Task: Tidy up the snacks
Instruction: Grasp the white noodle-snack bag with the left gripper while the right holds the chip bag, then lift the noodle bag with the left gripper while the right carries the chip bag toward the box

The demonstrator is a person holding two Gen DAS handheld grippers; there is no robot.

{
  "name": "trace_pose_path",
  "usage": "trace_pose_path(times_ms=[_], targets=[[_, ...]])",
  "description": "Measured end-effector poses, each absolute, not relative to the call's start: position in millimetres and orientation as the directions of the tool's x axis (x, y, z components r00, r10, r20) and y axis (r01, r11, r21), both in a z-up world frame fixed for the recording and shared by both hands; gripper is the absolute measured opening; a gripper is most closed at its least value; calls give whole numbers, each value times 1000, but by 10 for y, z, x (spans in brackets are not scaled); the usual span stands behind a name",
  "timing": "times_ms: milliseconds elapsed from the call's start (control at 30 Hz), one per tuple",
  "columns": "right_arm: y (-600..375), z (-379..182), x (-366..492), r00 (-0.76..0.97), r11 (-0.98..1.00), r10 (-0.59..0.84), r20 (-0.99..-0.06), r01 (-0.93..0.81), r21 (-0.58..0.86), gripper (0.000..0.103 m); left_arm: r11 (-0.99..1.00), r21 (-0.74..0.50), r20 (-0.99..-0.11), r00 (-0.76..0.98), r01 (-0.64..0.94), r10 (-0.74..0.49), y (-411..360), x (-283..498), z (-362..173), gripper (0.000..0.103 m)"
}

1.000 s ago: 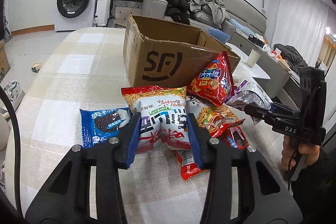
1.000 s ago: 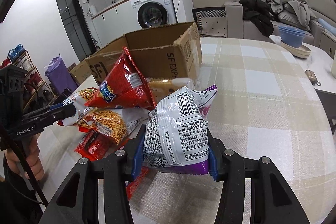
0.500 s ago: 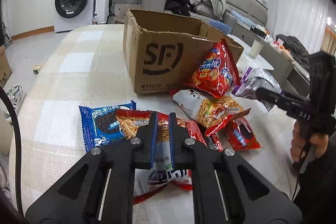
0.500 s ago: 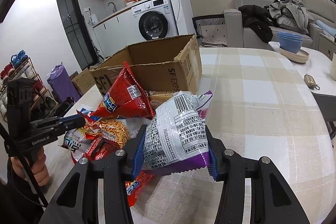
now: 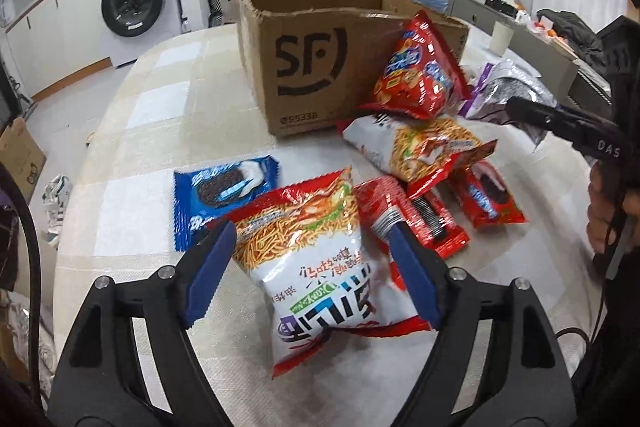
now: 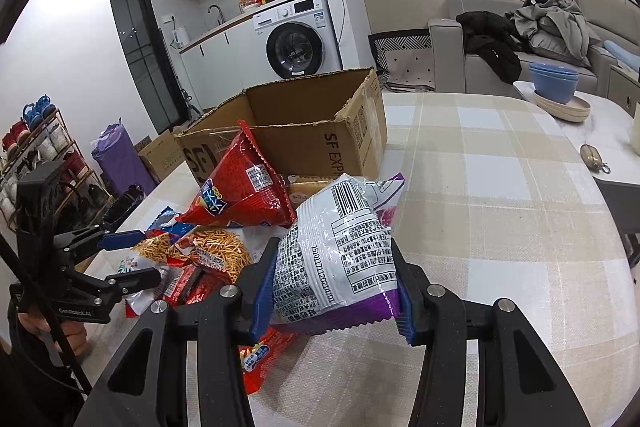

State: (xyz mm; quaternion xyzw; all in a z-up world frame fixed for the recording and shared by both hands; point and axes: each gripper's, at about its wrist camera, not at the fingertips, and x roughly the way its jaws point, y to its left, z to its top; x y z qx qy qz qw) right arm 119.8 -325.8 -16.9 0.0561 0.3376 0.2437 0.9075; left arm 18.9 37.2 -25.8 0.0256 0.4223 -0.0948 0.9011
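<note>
Reopened left hand-held gripper (image 5: 310, 277), noodle pkt (image 5: 320, 267) between fingers, seemingly loose.

The left wrist view looks close over the worktop (image 5: 132, 147) toward the cardboard box (image 5: 312, 67) and far sofa; the right wrist view faces that box (image 6: 320, 131) from its right, toward the washing machine (image 6: 296, 43). Both share the snack pile (image 5: 420, 155).

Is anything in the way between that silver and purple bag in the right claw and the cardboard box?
Yes. The red chip bag leans against the cardboard box directly beyond the silver and purple bag; the box rim itself looks open.
</note>
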Motion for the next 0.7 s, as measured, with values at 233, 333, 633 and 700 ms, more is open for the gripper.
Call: trace_pose_path(times_ms=[233, 333, 633, 700], targets=[[-3251, -177, 1188, 654, 875, 480, -585, -406, 264, 49, 982, -15, -780, 612, 190, -131, 369, 231, -357, 78], [-3257, -170, 1184, 654, 874, 482, -584, -408, 264, 49, 982, -14, -788, 603, 190, -128, 375, 243, -387, 80], [-3255, -158, 1172, 654, 873, 484, -581, -410, 265, 49, 980, -28, -829, 543, 199, -134, 409, 301, -549, 71], [-3255, -159, 1170, 654, 872, 485, -581, -411, 265, 49, 978, -31, -825, 548, 204, -140, 408, 307, -528, 55]])
